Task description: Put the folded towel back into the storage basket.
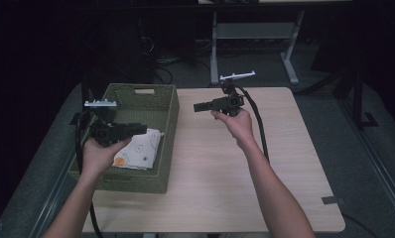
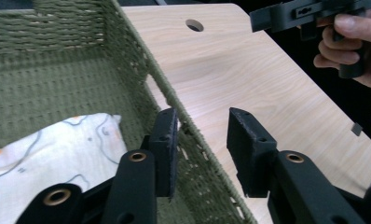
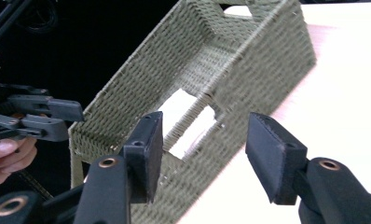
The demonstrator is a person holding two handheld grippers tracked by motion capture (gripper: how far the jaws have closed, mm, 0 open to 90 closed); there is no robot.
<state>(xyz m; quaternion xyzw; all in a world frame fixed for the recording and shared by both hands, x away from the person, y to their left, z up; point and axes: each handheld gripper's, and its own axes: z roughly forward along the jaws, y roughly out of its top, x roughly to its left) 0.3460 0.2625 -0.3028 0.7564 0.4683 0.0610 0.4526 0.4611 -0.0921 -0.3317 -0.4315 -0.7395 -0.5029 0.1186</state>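
Holding both grippers above the tabletop (image 1: 265,163), I judge the cloth (image 1: 138,148) is already put in the green basket (image 1: 166,130), at the left of the high view. My left gripper (image 1: 136,129) hovers over it, jaws partly open and empty. My right gripper (image 1: 199,106), at upper centre, points left toward the basket, jaws also apart with nothing between. Next I probably must pull both hands away.
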